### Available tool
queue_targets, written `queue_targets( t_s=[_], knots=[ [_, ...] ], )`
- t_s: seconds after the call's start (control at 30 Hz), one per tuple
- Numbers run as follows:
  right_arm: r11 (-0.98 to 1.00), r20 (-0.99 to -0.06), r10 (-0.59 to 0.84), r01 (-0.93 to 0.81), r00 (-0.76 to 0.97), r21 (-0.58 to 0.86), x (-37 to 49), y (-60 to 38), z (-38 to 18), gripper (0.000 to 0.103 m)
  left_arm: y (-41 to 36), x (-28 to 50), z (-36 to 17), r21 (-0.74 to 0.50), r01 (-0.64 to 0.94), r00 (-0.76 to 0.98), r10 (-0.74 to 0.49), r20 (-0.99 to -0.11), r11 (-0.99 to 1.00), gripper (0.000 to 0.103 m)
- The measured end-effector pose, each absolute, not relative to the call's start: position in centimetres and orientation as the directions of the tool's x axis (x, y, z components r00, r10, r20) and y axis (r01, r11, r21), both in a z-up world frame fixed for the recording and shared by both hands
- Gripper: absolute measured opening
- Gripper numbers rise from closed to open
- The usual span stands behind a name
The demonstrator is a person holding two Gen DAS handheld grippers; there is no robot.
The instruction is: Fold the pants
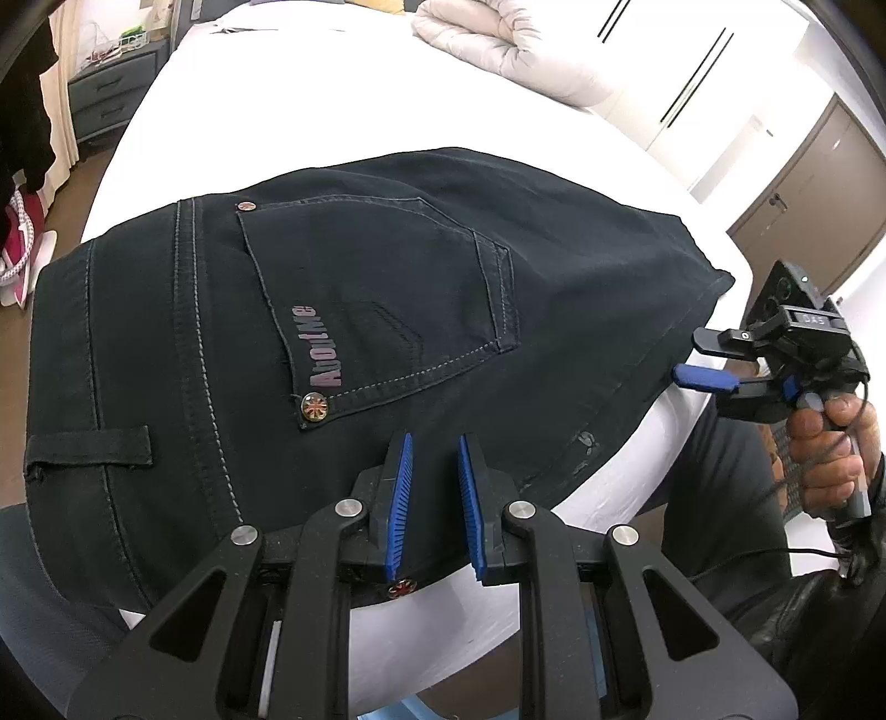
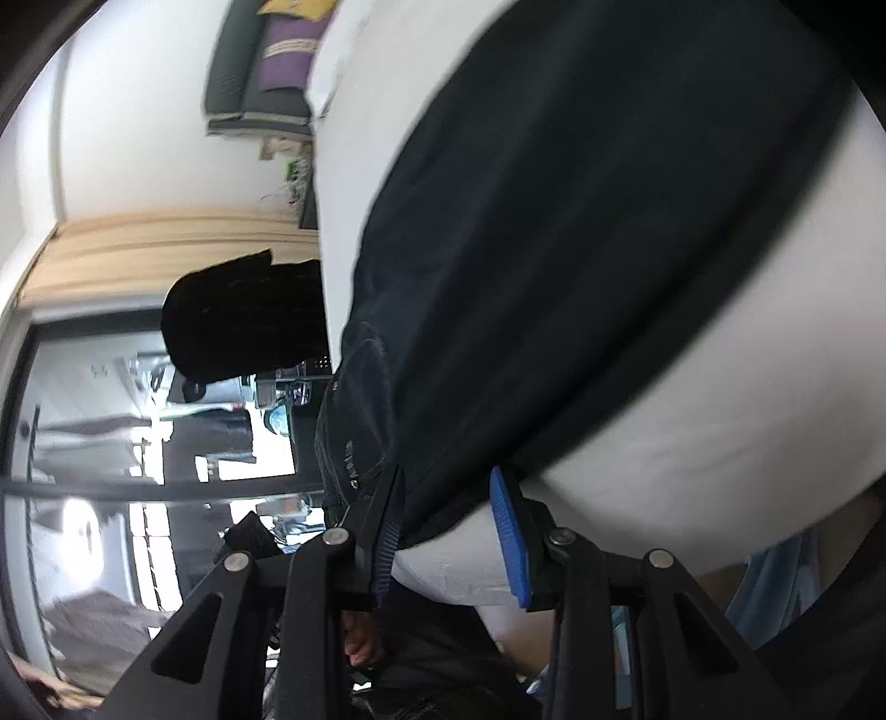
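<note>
The pants [image 1: 354, 343] lie folded on the white bed [image 1: 343, 94], spread flat across its near portion, dark fabric with pale contrast stitching. You see a back pocket [image 1: 382, 310] facing up, lettered along one edge, with a metal rivet [image 1: 314, 408] at its near corner and a second rivet [image 1: 246, 206] at its far corner. A belt loop [image 1: 91, 446] sits on the waistband, left of the pocket. The near edge of the pants hangs slightly over the bed's front edge.

Your left gripper [image 1: 434, 501] hovers over the pants just nearer than the pocket; its blue-padded fingers [image 1: 400, 498] stand apart with nothing between them, and dark fabric shows through the gap. A third rivet [image 1: 400, 589] is visible between the finger bases, at the pants' near edge.

Your right gripper [image 1: 692, 360] is at the pants' right-hand hem, held by your right hand [image 1: 830, 454]. From the left wrist view its jaws are parted, one black fingertip above and one blue pad [image 1: 703, 379] below, level with the hem edge. In the right wrist view, the right gripper [image 2: 448, 498] has its fingers spread with the pants' edge [image 2: 554, 249] running between them over the white bed [image 2: 692, 432]; the fingers do not pinch the cloth. That view is motion-blurred, so contact with the fabric cannot be confirmed.

Beyond the pants, a bundled pale duvet [image 1: 498, 44] rests at the bed's far end. A grey nightstand [image 1: 111, 94] stands off the bed's left side, and wardrobe doors [image 1: 803, 183] stand to its right.
</note>
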State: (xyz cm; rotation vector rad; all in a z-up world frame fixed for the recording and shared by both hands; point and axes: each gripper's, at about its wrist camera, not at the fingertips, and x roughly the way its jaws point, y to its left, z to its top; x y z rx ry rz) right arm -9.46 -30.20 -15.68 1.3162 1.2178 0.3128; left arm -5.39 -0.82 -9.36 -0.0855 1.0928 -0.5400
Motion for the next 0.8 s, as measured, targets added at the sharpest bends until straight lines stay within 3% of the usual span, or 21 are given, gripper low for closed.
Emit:
queue_targets(
  t_s=[0.23,0.33,0.37,0.8],
  knots=[
    [0.283,-0.47,0.778,0.435,0.418,0.855,-9.2,-30.0,-17.2,0.036,0.1,-5.6,-9.4,-0.329,0.373,0.346,-0.459,-0.818,0.868,0.017],
    [0.318,-0.501,0.774,0.447,0.387,0.836,-8.9,-29.4,-18.0,0.007,0.4,-5.7,-9.2,-0.332,0.367,0.343,-0.458,-0.82,0.869,0.017],
    [0.33,-0.509,0.768,0.441,0.388,0.835,-9.1,-29.5,-17.9,0.005,0.5,-5.7,-9.2,-0.33,0.367,0.341,-0.456,-0.822,0.869,0.017],
    [0.377,-0.526,0.769,0.406,0.363,0.832,-10.3,-29.0,-17.9,0.001,1.7,-6.6,-8.1,-0.277,0.333,0.327,-0.386,-0.863,0.901,0.017]
  ],
)
